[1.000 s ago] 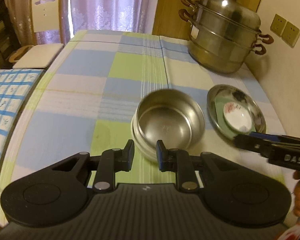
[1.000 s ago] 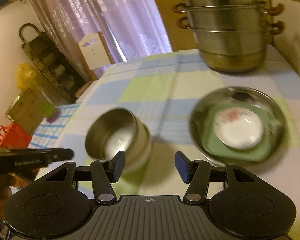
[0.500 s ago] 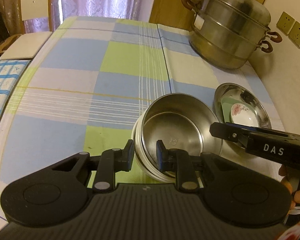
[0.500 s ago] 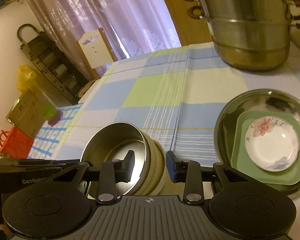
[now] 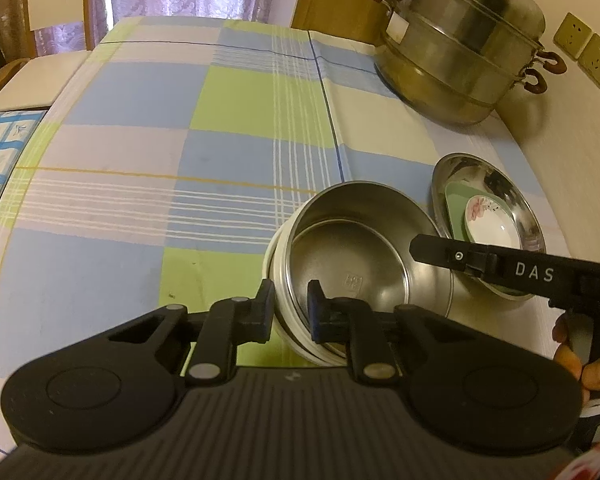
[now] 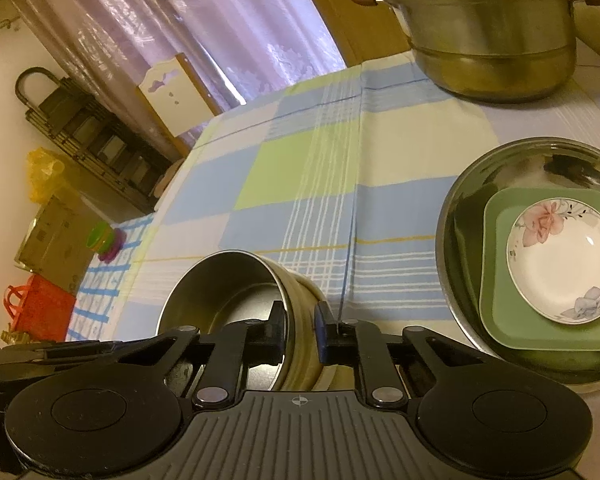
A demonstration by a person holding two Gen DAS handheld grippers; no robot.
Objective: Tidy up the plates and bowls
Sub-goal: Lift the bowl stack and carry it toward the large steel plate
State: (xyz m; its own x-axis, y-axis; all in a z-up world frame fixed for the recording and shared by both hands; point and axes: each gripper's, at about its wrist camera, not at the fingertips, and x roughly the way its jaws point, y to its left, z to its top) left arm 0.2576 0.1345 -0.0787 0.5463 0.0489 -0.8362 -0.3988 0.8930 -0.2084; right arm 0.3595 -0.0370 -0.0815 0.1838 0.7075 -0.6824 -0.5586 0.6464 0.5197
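Bowl stack: we pinch the steel bowls (image 5: 364, 248) at opposite rims, likely to lift them evenly.
Left gripper (image 5: 288, 312): jaws closing on the near rim.
Right gripper (image 6: 300, 328): jaws closing over the rim wall.
Plates: nested in the steel basin (image 6: 460, 208) beside.
Surface: checked tablecloth (image 5: 180, 160); steamer pot (image 5: 460, 52) at the wall, curtains (image 6: 188, 8) behind.

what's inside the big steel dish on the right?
In the steel dish lies a square green plate, with a small white floral saucer on top. Anything beneath the green plate is covered; the dish's near edge is hidden by the claw body.
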